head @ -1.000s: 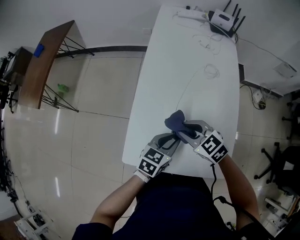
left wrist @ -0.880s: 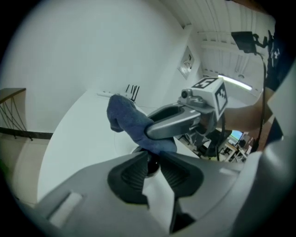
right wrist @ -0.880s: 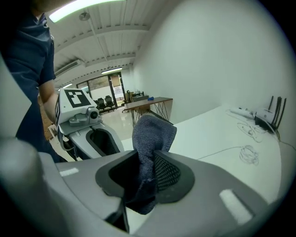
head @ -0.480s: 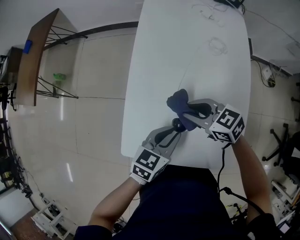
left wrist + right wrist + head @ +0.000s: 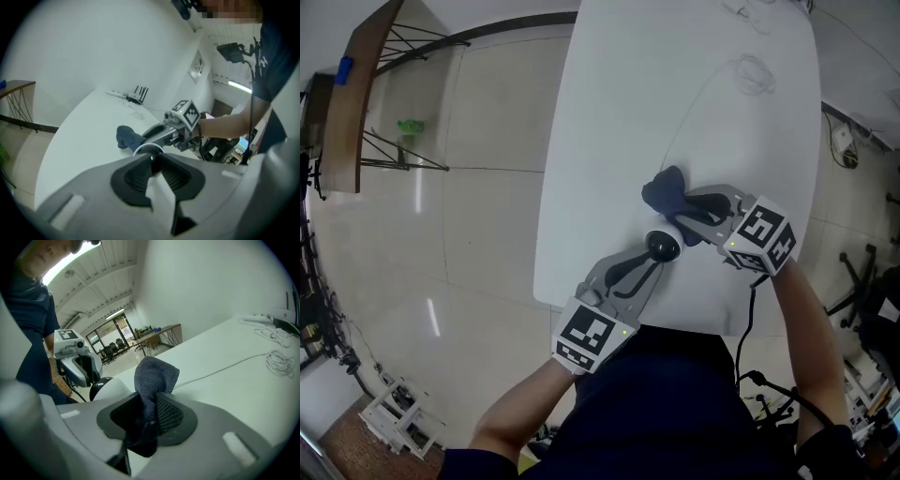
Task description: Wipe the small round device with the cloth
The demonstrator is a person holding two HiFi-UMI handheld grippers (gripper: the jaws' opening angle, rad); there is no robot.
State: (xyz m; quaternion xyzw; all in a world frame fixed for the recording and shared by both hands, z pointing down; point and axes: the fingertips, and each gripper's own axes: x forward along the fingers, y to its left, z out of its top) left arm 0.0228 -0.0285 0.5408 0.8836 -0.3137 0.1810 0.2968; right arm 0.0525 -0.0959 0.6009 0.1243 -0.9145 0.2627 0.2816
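Observation:
The small round device point(image 5: 664, 247), black with a white rim, sits at the tip of my left gripper point(image 5: 656, 258) over the white table's near end. The left jaws have just been closing with the device between them, and their pads press on it point(image 5: 149, 150). My right gripper point(image 5: 689, 220) is shut on a dark blue cloth point(image 5: 667, 194), which bunches up out of its jaws point(image 5: 154, 376). The cloth hangs just beyond the device and a little to its right; I cannot tell whether they touch. From the right gripper view the device point(image 5: 101, 386) shows at lower left.
The white table point(image 5: 609, 141) runs away from me, its front edge just under both grippers. A thin cable point(image 5: 703, 94) ends in a coil point(image 5: 755, 70) farther up. A router point(image 5: 136, 96) stands at the far end. A wooden side table point(image 5: 352, 103) stands on the floor at left.
A second ago the cloth covered the left gripper's tip. Now the right gripper has drawn it aside and the device shows bare. The head view has tilted toward the table's near end.

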